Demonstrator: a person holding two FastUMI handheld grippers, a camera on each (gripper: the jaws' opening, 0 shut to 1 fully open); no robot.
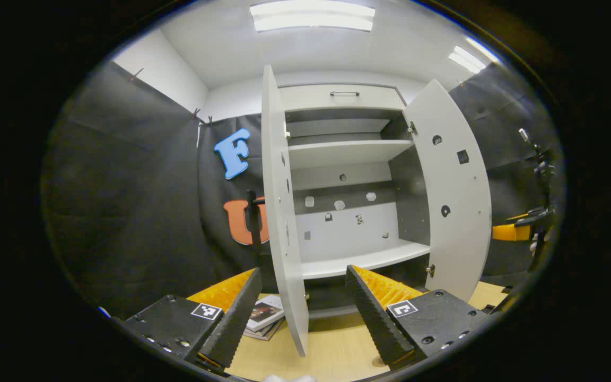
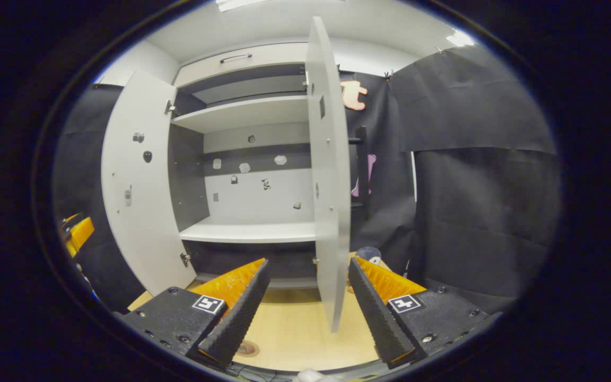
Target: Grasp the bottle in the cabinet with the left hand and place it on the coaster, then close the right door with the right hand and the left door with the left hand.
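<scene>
- My left gripper (image 1: 301, 313) has its jaws spread wide with nothing between the pads; the bottom edge of the cabinet's left door (image 1: 280, 212) hangs in the gap between them, seen edge-on.
- Ahead of it the cabinet (image 1: 345, 154) stands open, both doors swung out. I can't make out the bottle on the upper shelf (image 1: 348, 151) or on the lower shelf (image 1: 364, 260).
- Low and just left of that door's bottom edge, beside my left finger, a small stack of books (image 1: 265, 317) lies on the wooden table (image 1: 332, 350).
- Near the base of the right finger there is a small round mark (image 1: 378, 362) on the table; I cannot tell whether it is the coaster.
- My right gripper (image 2: 305, 313) is also spread open and empty, with the right door (image 2: 329, 175) edge-on in the gap between its fingers, nearer the right one.
- From that side the left door (image 2: 136, 180) stands well off to the left, opened wide.
- A round disc (image 2: 247, 348) sits on the table (image 2: 295, 323) just by the left fingertip, perhaps the coaster; I can't be sure.
- Beyond the right finger, a small rounded dark object (image 2: 369, 254) rests low against the booth wall.
</scene>
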